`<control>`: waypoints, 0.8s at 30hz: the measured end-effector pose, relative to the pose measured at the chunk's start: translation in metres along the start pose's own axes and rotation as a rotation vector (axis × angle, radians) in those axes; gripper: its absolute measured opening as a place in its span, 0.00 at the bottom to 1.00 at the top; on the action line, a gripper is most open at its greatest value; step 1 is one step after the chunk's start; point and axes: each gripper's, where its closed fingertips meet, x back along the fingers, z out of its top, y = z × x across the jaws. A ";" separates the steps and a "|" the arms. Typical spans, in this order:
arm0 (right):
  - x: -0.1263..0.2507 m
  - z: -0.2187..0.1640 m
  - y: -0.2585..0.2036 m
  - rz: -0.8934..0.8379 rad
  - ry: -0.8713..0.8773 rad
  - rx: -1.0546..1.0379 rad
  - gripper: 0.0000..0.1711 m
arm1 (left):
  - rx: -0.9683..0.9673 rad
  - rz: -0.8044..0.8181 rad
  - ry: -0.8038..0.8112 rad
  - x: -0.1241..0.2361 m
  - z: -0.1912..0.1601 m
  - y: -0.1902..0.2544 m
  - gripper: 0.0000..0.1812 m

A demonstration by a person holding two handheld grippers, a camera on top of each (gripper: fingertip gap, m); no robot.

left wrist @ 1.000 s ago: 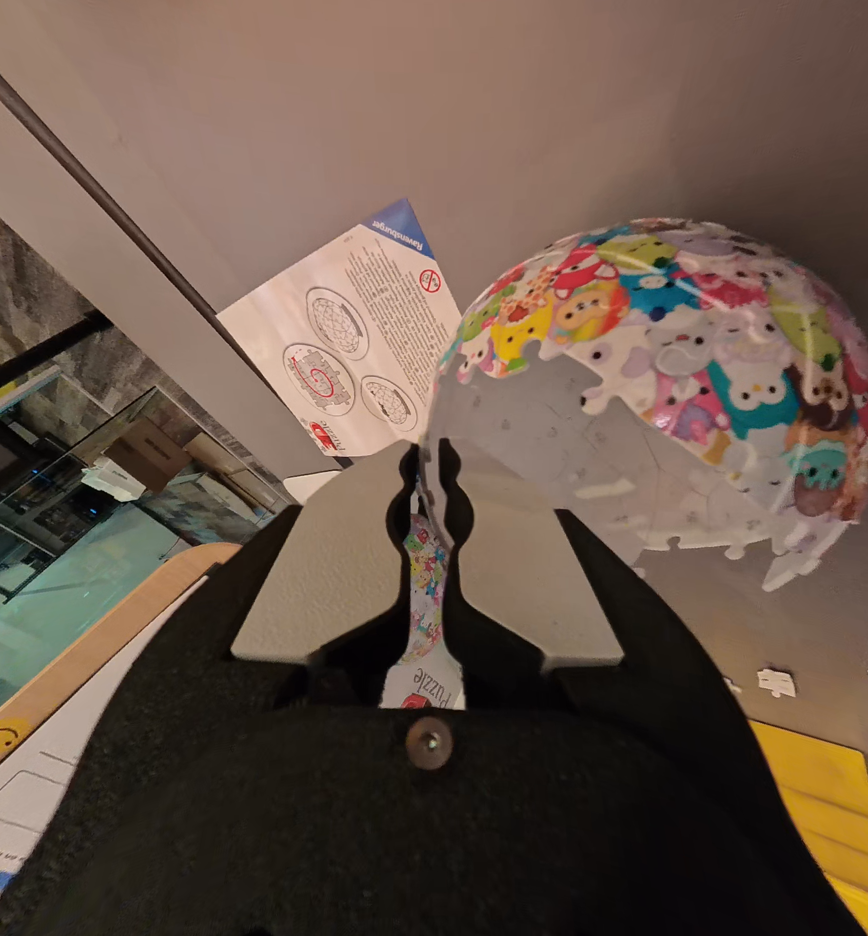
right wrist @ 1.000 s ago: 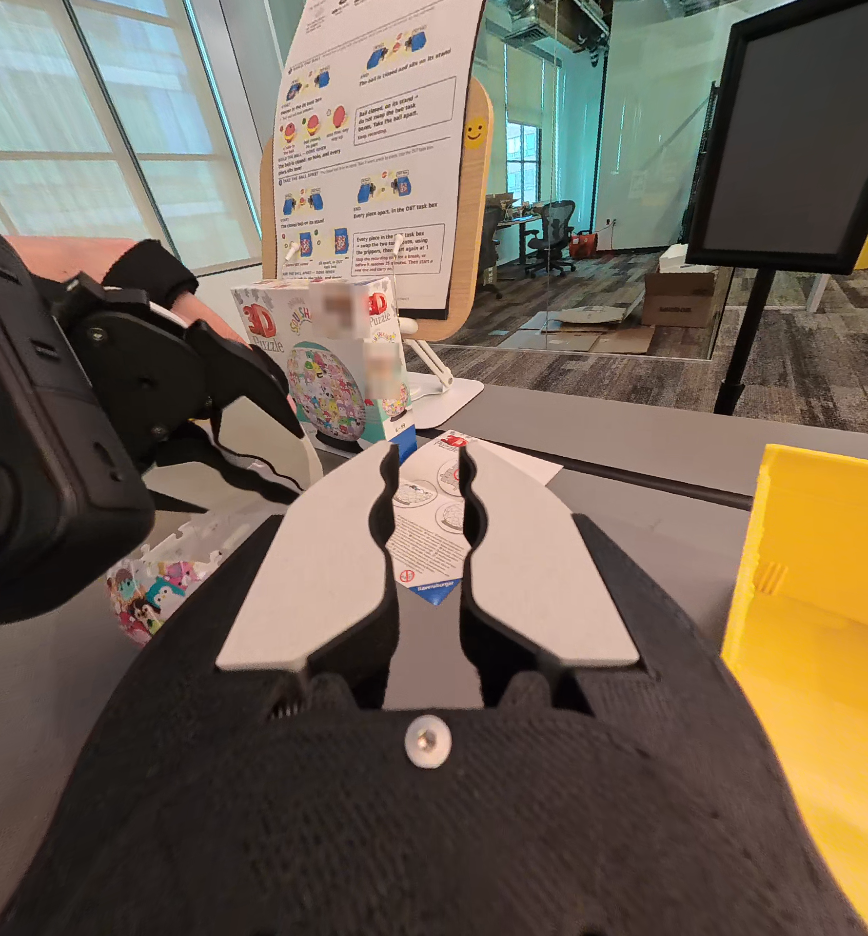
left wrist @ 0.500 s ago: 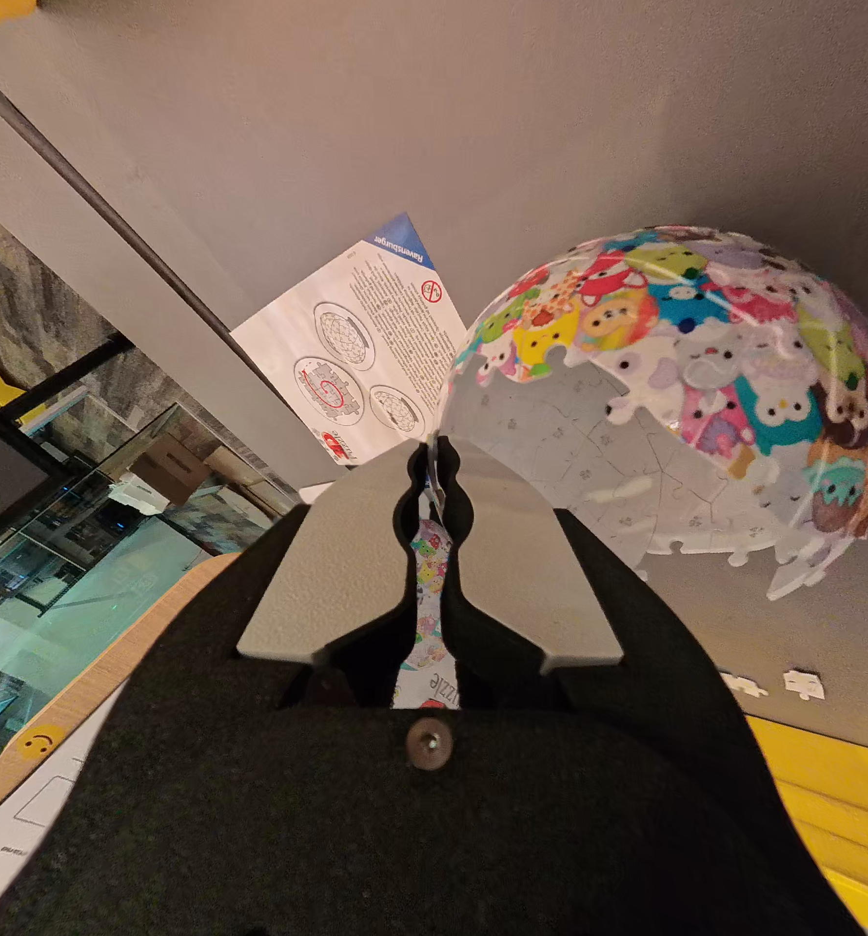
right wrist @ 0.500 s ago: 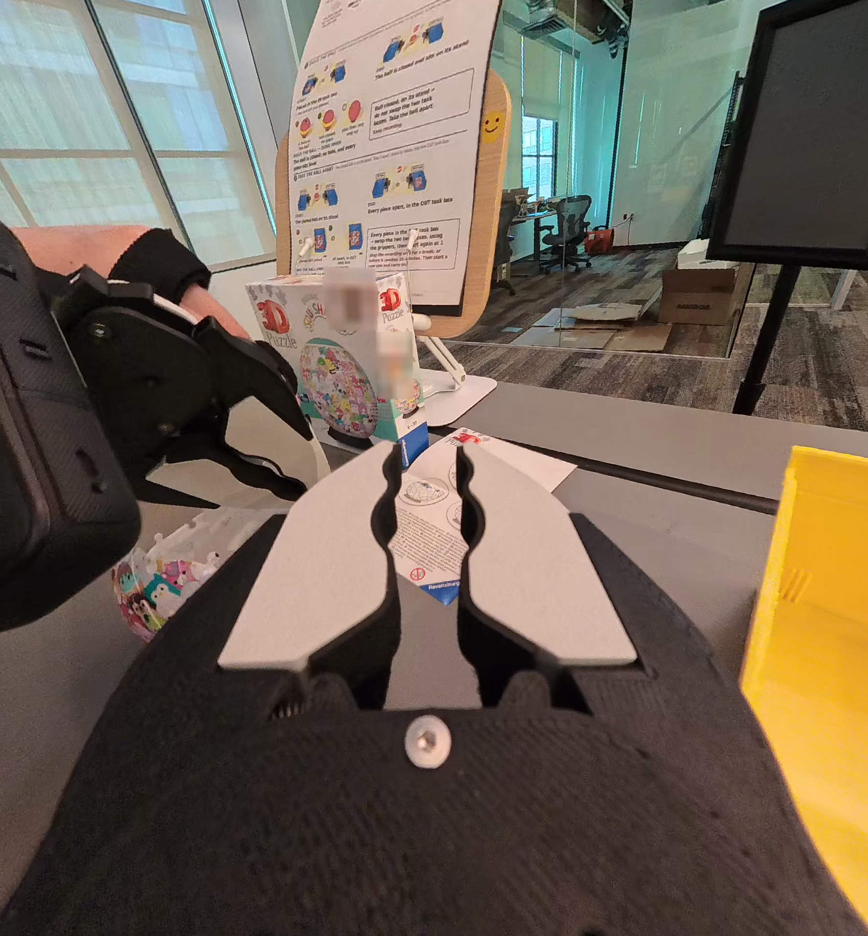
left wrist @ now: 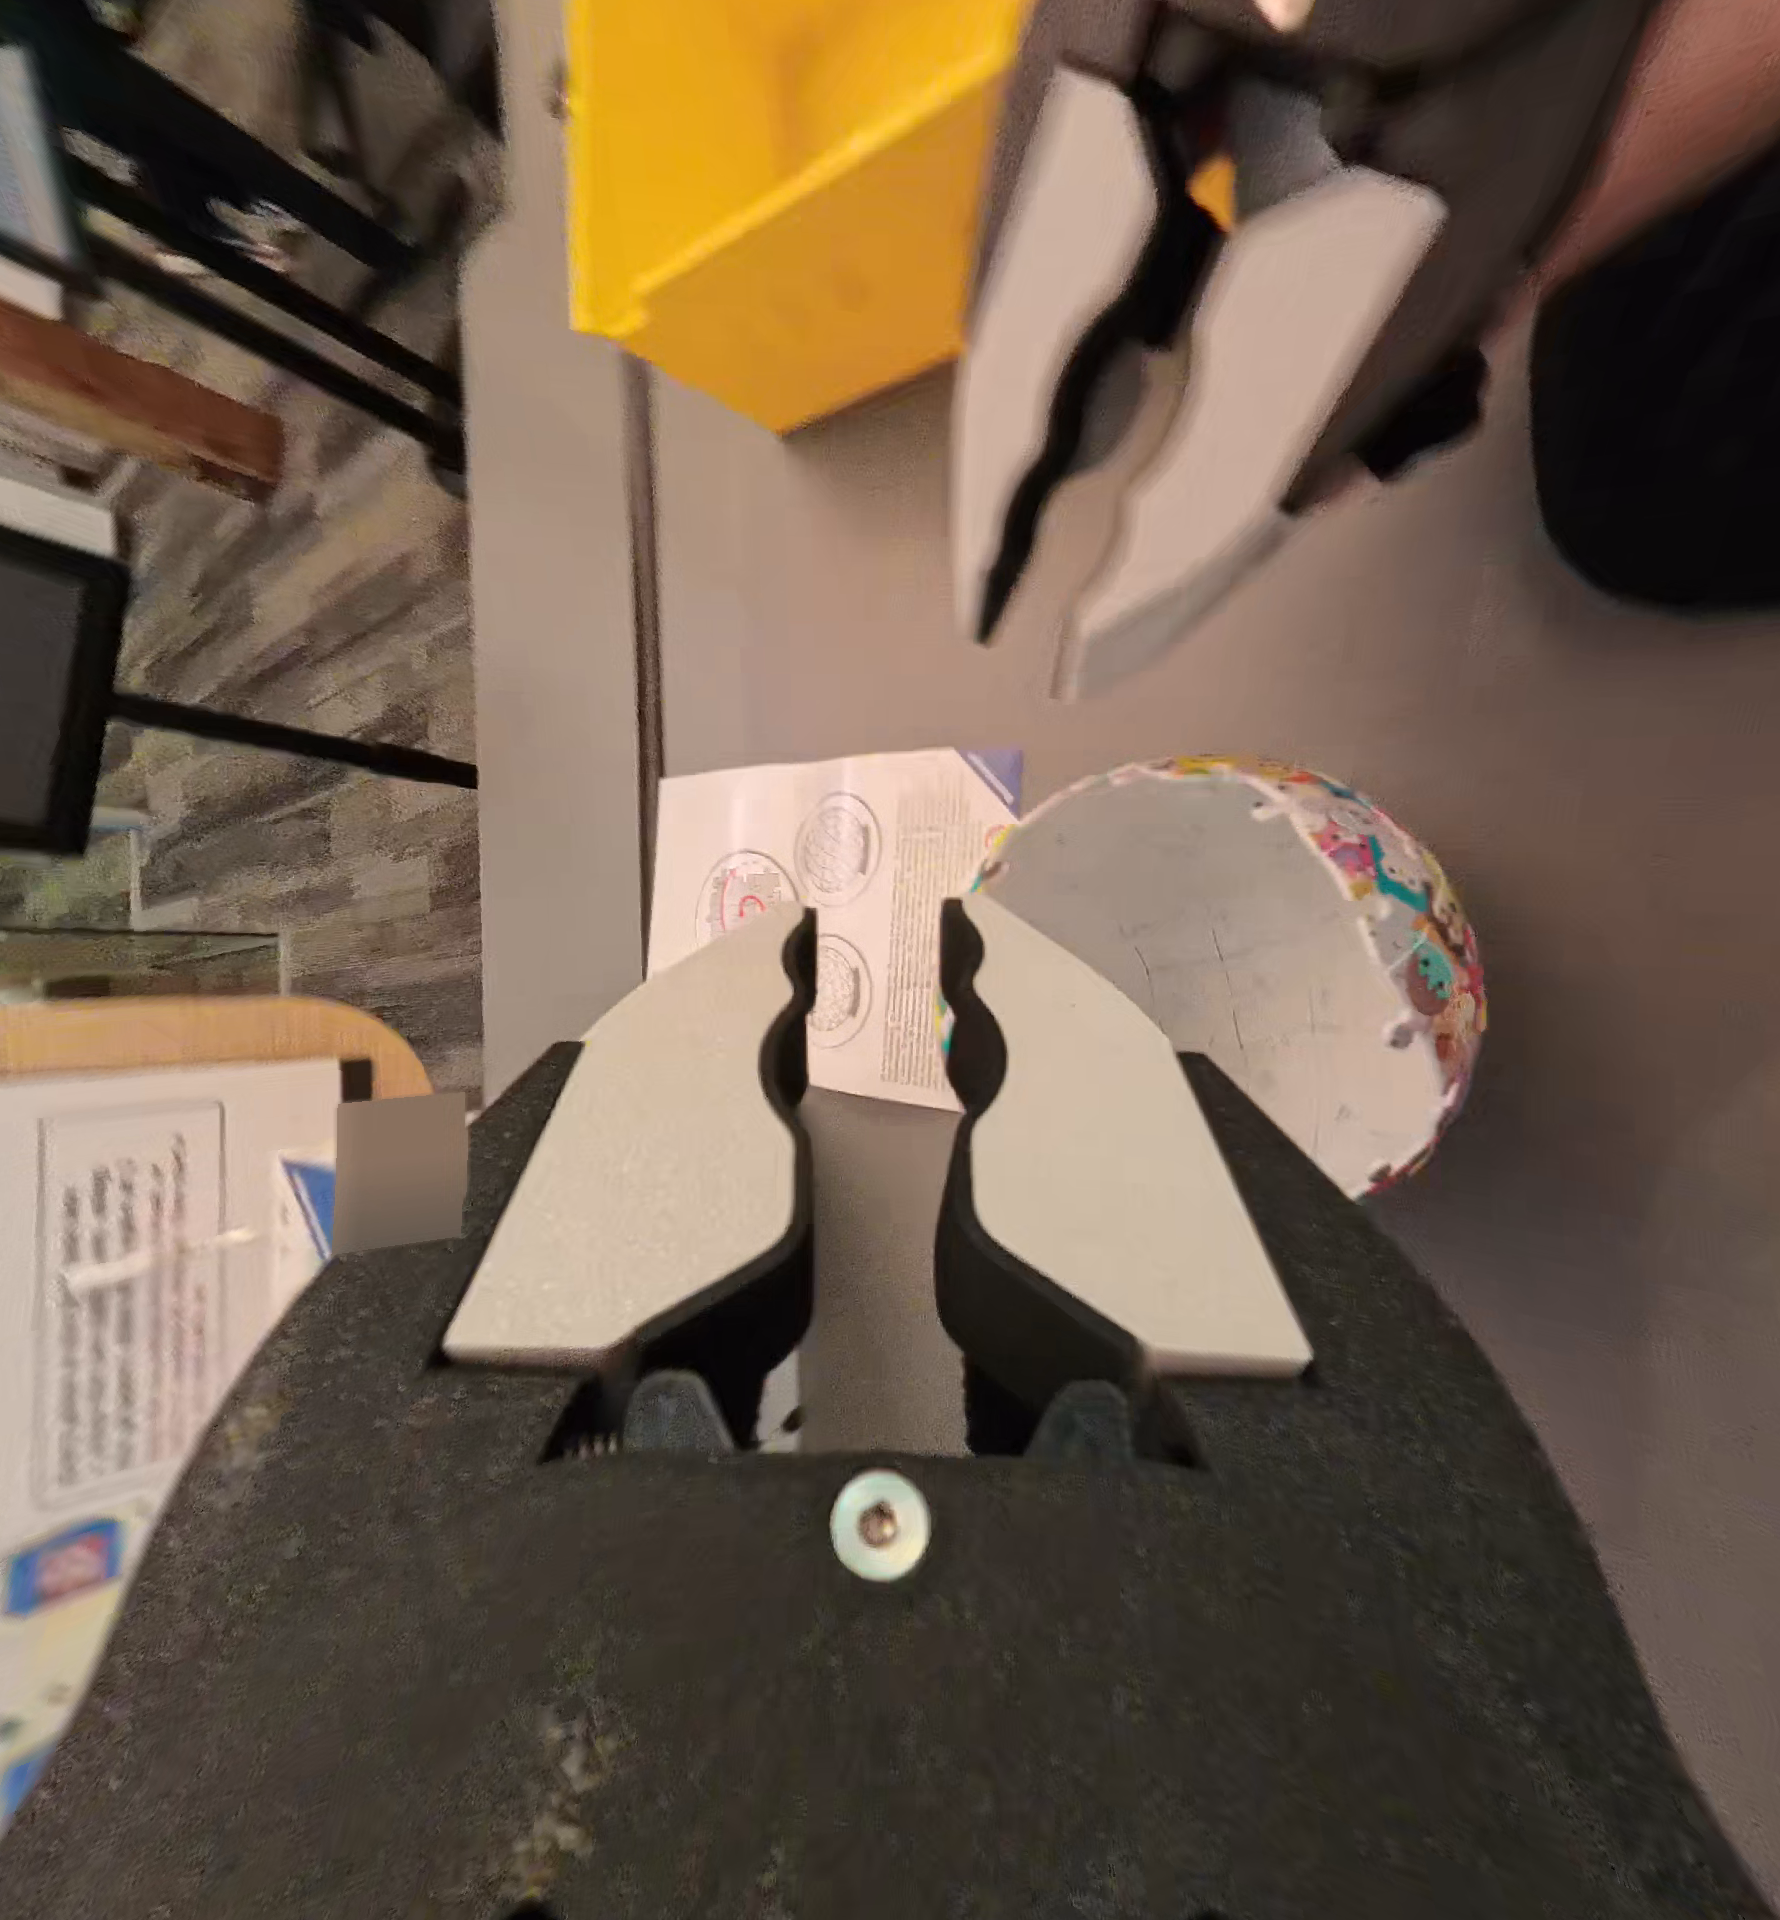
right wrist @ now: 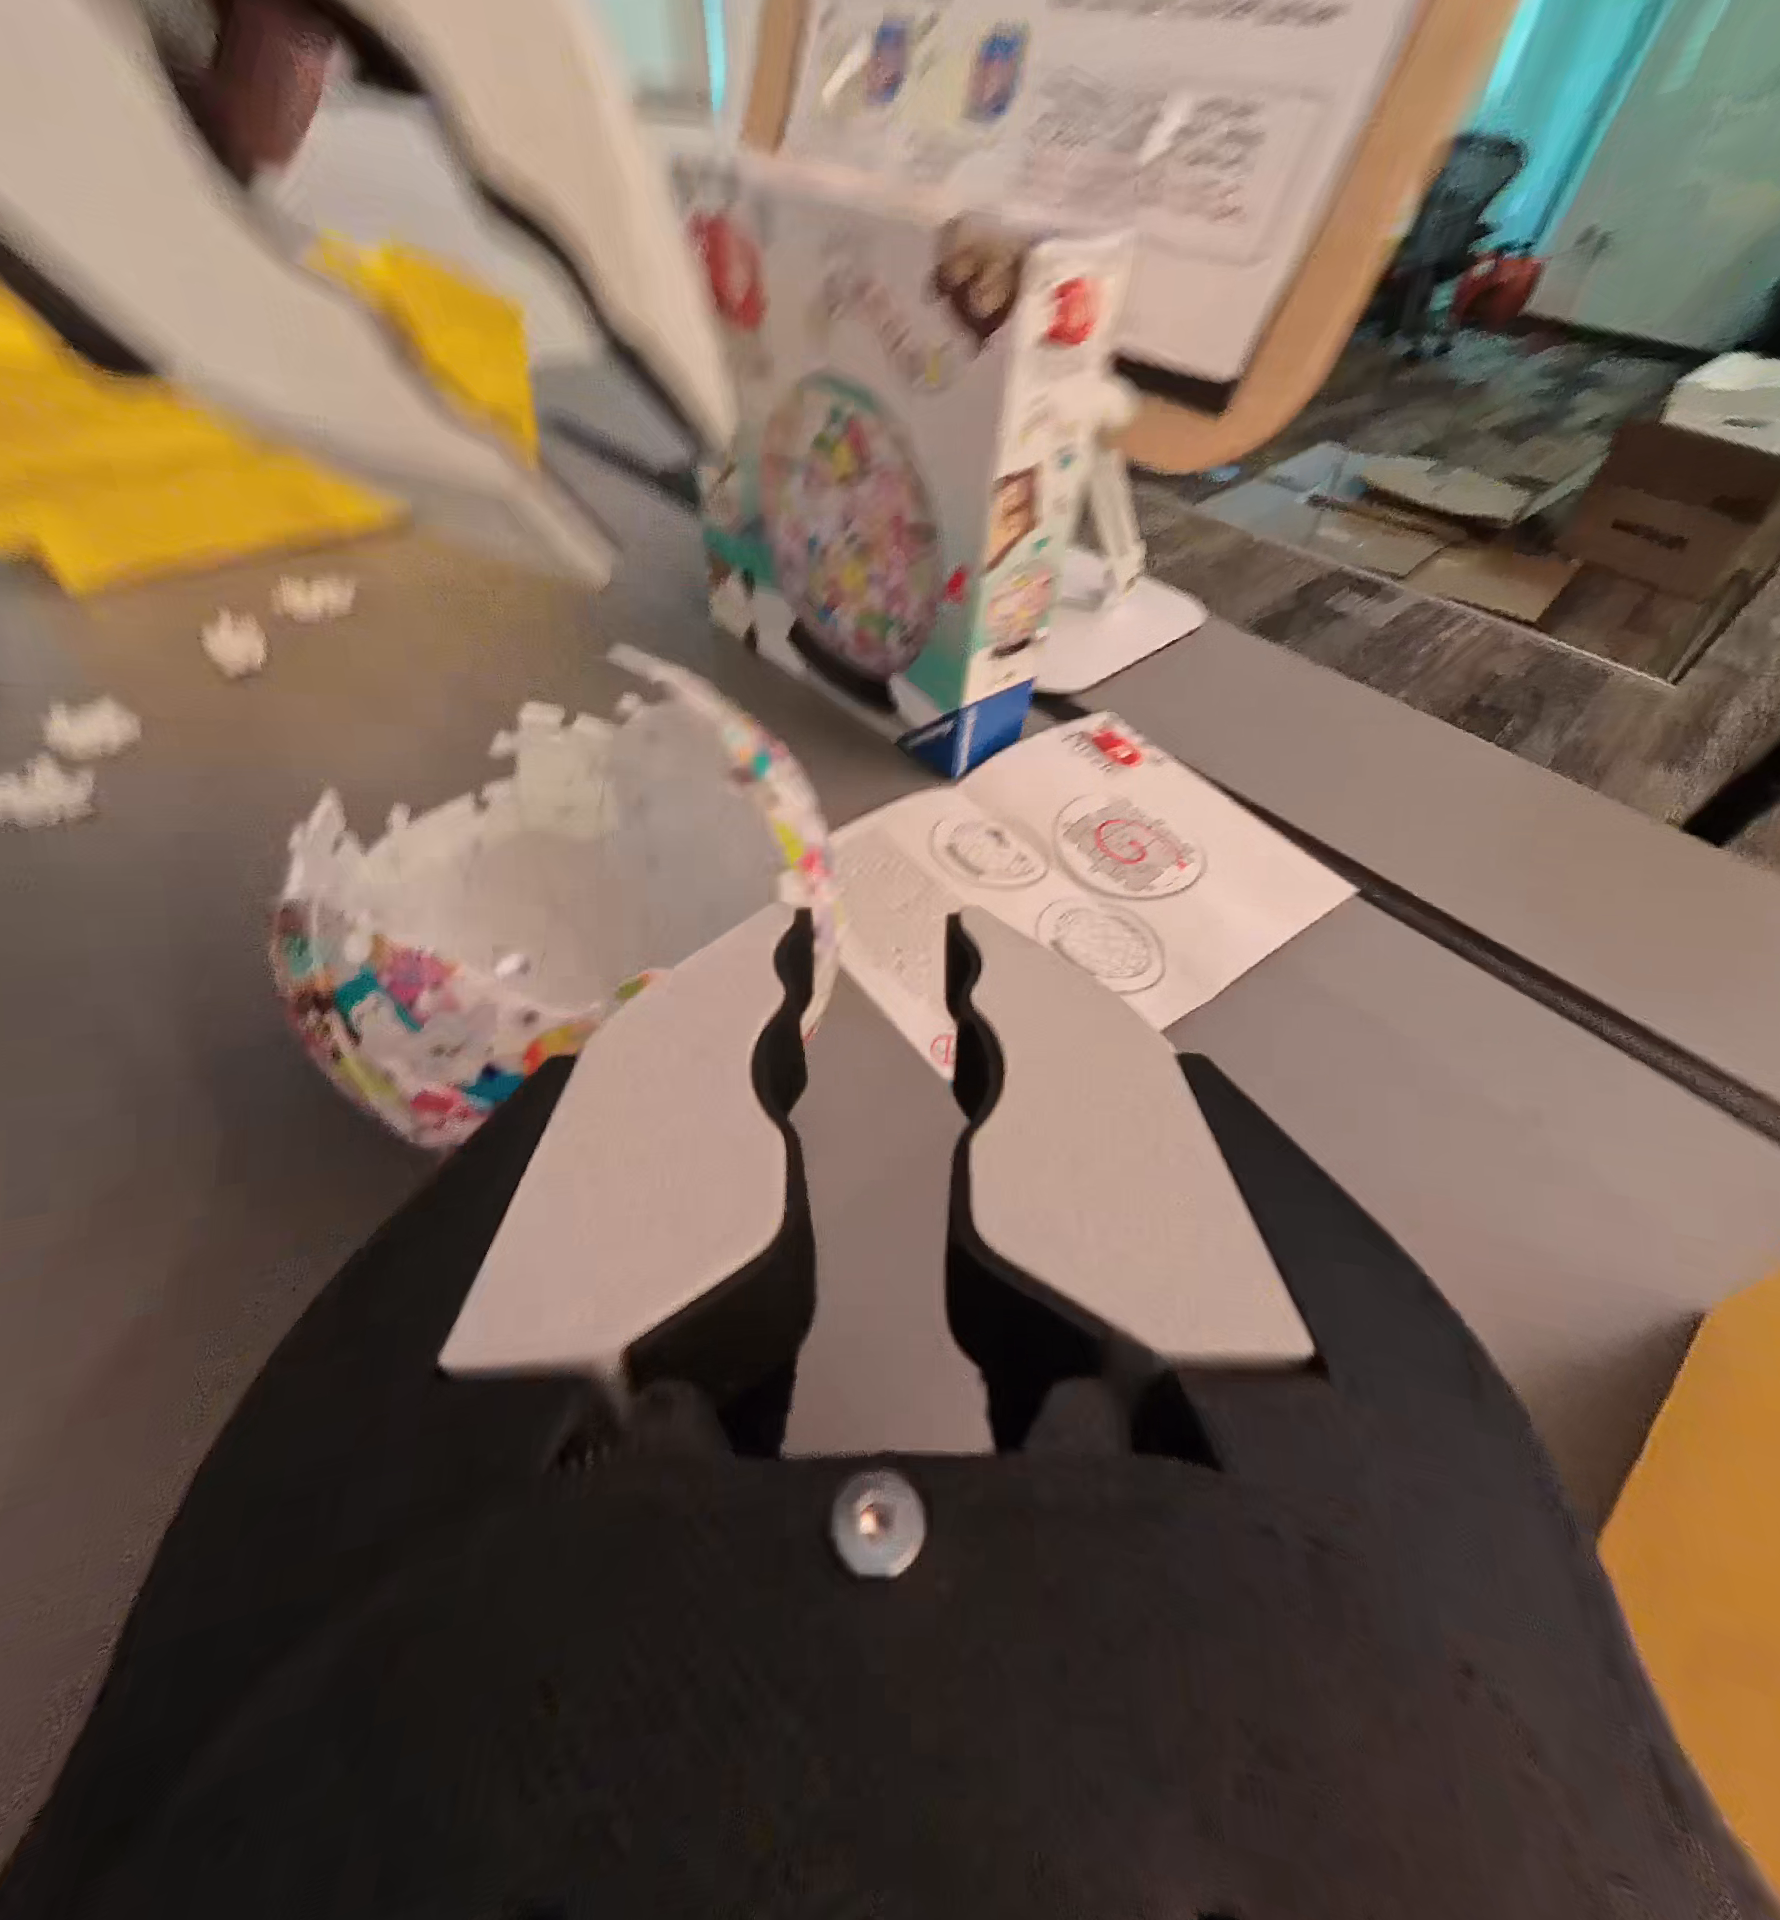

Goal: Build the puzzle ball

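Left wrist view: your left gripper point(left wrist: 875, 914) had its jaws spread with nothing between them, aimed at the folded instruction sheet point(left wrist: 844, 914) lying flat on the grey table point(left wrist: 1644, 1403). The half-built puzzle ball point(left wrist: 1239, 977) sat on the table just right of your fingertips, hollow white inside turned toward the camera, so probably ready for more pieces. Your right gripper point(left wrist: 1031, 655) hung above it, jaws slightly parted and empty, with the yellow bin point(left wrist: 761, 208) behind.

Right wrist view: the right gripper's point(right wrist: 875, 920) jaws were apart, holding nothing. The ball shell point(right wrist: 512, 935) rested open side up, just left of your fingers. Loose white pieces point(right wrist: 55, 769) lay scattered well beyond it, the puzzle box point(right wrist: 865, 447) standing behind.
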 end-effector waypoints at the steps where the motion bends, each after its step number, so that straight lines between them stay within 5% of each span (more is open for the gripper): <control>1: -0.003 -0.003 -0.008 0.008 -0.058 0.072 0.14 | 0.060 0.033 0.053 0.006 -0.005 -0.006 0.12; 5: -0.011 -0.001 -0.021 -0.071 -0.195 0.314 0.08 | 0.253 0.042 0.247 0.013 -0.012 -0.018 0.11; 9: -0.022 0.001 -0.020 -0.117 -0.278 0.312 0.05 | 0.296 -0.008 0.357 0.019 -0.007 -0.036 0.09; 16: -0.029 0.004 -0.018 -0.180 -0.375 0.219 0.07 | 0.269 -0.056 0.335 0.020 -0.023 -0.062 0.08; 24: -0.036 0.003 -0.017 -0.204 -0.471 0.276 0.08 | 0.246 -0.263 0.243 0.000 -0.049 -0.038 0.08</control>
